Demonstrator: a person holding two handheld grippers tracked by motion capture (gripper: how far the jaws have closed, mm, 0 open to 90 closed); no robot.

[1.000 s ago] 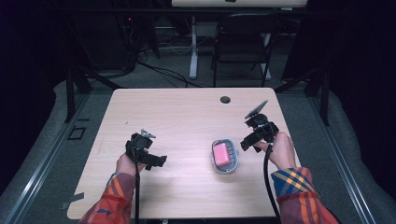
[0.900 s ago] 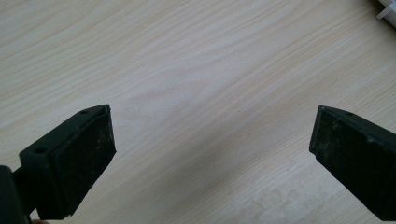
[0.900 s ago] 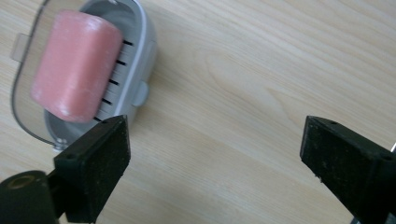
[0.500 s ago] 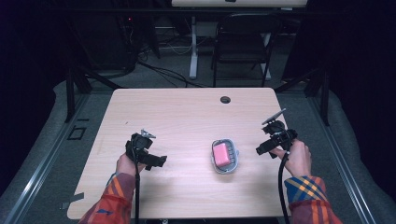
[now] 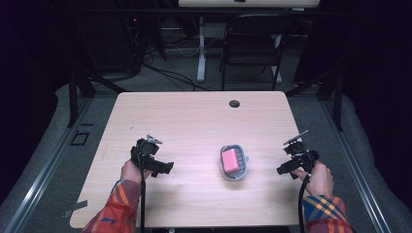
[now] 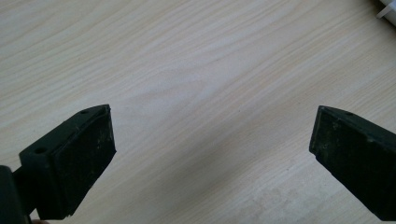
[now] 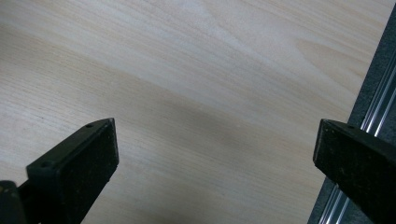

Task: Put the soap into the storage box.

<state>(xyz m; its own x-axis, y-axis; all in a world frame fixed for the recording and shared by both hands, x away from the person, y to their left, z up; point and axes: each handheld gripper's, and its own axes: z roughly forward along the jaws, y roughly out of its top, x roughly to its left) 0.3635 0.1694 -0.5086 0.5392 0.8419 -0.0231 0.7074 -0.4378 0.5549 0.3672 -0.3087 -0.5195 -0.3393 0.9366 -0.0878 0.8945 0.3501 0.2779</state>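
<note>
Pink soap dish [image 5: 233,162] on wooden table [image 5: 194,121]

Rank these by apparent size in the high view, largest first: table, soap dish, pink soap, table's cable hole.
1. Table
2. Soap dish
3. Pink soap
4. Cable hole

Tray [image 5: 235,163] found on table [image 5: 194,121], right of centre, nearer the near edge than the far. Block [image 5: 230,159] lying in tray. Grommet hole [image 5: 234,103] set near far edge, right of centre. Left gripper [image 5: 156,166] positioned over near-left part of table, well left of tray. Right gripper [image 5: 286,167] positioned at right edge, right of tray. Chair [image 5: 251,48] standing beyond far edge.
</note>
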